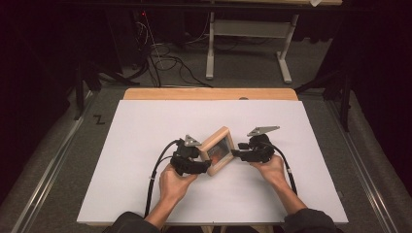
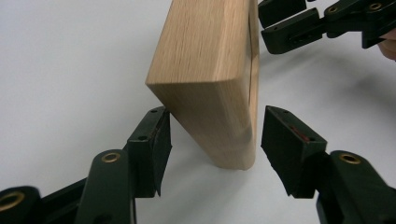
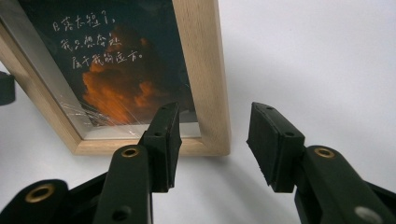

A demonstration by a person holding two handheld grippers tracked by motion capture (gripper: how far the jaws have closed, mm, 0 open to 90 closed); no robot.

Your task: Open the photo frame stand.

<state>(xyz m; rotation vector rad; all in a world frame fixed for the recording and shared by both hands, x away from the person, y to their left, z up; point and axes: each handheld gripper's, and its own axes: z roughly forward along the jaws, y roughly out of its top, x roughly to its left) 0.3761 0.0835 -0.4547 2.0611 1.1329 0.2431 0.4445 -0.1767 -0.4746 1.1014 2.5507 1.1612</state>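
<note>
Frame point(image 1: 219, 149) of pale wood, with an orange-cloud print behind glass, is seen standing upright near the middle of the white table point(image 1: 145, 145). It is flanked by the left gripper point(image 2: 215, 135), whose jaws are spread around one edge without pressing it, and the right gripper point(image 3: 212, 140), whose jaws are parted astride the opposite side rail. Neither grip is closed. Standing the frame appears done; release and withdrawal of both tools are judged to be what remains.
</note>
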